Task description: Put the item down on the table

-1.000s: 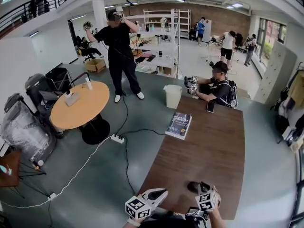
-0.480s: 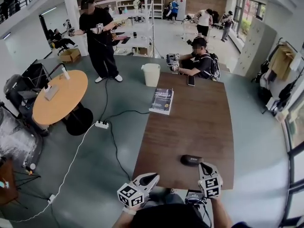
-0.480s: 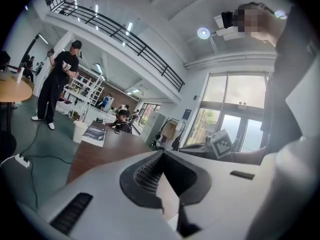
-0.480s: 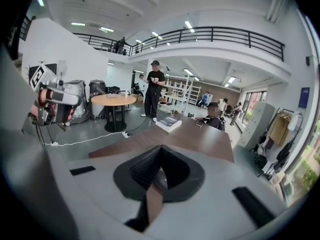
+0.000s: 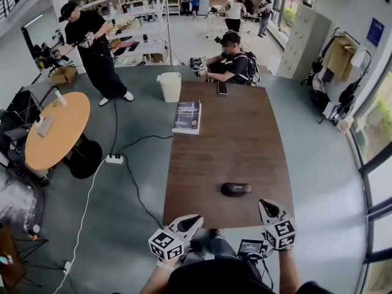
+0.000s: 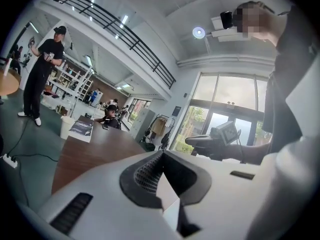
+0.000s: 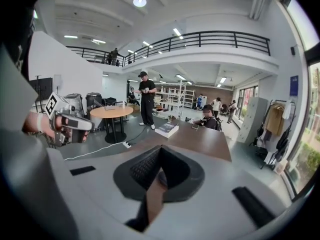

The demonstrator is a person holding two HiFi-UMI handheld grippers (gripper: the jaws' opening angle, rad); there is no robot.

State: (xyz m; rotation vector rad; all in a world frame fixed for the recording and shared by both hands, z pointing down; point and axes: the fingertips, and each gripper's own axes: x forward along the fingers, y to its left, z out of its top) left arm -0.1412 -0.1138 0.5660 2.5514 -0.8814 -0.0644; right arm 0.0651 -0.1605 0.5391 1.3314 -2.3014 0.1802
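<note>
Head view: case (image 5: pixel 236 189) lies flat on the table (image 5: pixel 245 133), near the near edge, touching neither gripper. Right gripper (image 5: pixel 267 206) is held off the near edge, just short of it. The case sits ahead of its tips and a little to the left, apart but near. Left gripper (image 5: pixel 193 221) is also off the near edge, and the case lies ahead of it and to the right, farther off. Right is therefore the nearer hand. The long axis of the case runs across the table, roughly parallel to the near edge and so crosswise to the line the right gripper points along. Right gripper view: jaws clenched together, pads meeting, nothing between them (image 7: pixel 159 170). The case does not show there, being hidden below the gripper body. Left gripper view: jaws likewise closed on nothing (image 6: pixel 162 170). Case appearance: dark, low, oblong with rounded ends, a small pale mark on top that is too small to read. It looks rigid and rests level, with bare table all round it. Judgement: the item is already down and free of both grippers, so the put-down reads as complete. If it had to be retaken, the right gripper would have the shorter reach and would close across the short width.
</note>
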